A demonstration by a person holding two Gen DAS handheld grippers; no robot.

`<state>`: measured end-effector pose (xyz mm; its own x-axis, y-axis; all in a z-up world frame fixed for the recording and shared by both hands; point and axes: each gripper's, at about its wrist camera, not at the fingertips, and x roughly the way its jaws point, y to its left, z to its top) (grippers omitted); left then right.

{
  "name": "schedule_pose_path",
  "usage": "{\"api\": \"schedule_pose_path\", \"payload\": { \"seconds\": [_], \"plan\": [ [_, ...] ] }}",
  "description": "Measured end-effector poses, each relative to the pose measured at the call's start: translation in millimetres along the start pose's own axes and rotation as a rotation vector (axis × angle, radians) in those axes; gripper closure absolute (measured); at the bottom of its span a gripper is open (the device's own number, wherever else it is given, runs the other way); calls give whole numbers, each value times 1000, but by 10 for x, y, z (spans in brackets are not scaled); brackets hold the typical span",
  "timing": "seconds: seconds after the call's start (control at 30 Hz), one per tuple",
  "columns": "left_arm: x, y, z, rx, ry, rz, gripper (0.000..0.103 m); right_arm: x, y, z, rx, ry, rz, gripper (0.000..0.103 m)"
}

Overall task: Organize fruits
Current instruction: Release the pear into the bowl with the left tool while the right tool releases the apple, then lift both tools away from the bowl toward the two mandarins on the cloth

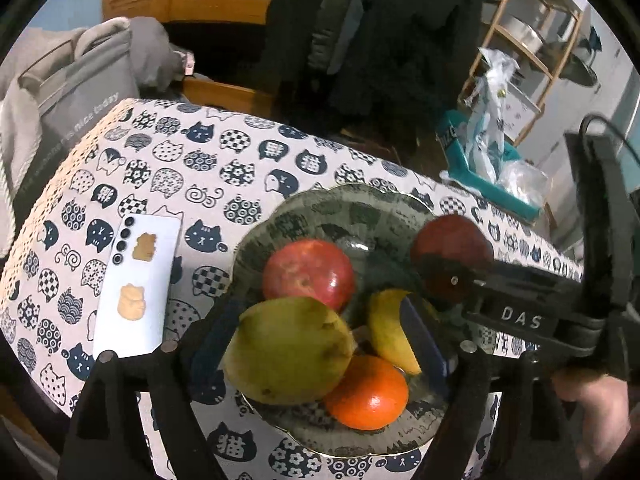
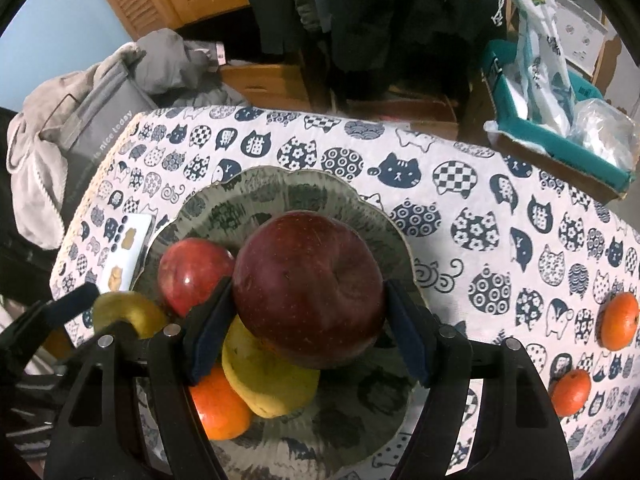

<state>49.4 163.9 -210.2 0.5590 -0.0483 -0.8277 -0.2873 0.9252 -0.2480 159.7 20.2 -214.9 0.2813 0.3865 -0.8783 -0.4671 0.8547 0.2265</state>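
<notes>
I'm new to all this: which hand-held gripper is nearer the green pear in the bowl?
Left. The left hand-held gripper hangs open right over the green pear, its fingers either side without touching. The right hand-held gripper is off beside it, clamped on the dark red apple.

**Layout: plate, fruit and tabletop**

The plate (image 2: 352, 200) rests on the tabletop (image 2: 460, 184). In it lie an apple (image 2: 192, 272) at the left, a pear (image 2: 268, 380) and an orange (image 2: 220, 412) nearer the camera. A larger apple (image 2: 308, 288) sits above them. A phone (image 2: 128, 248) lies left of the plate; two oranges (image 2: 620, 320) lie well right.
</notes>
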Motion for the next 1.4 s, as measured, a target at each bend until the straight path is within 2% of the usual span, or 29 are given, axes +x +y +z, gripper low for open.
{"api": "schedule_pose_path", "payload": {
  "seconds": [0.23,0.37,0.57,0.8,1.03,1.4],
  "plan": [
    [13,114,11,-50,8,-23,19,107,33,29,10,32,5,27],
    [-10,111,20,-45,0,-23,19,69,40,59,16,19,40,27],
    [-28,93,33,-49,2,-31,19,-17,54,71,10,6,36,27],
    [-136,3,63,-41,-22,-41,19,-304,34,68,-23,-53,-26,27],
    [-365,-140,122,-20,-78,-49,19,-742,-33,48,-52,-145,-121,27],
    [-711,-424,187,28,-154,-67,19,-1393,-191,-67,-52,-261,-221,27]
  ]
}}
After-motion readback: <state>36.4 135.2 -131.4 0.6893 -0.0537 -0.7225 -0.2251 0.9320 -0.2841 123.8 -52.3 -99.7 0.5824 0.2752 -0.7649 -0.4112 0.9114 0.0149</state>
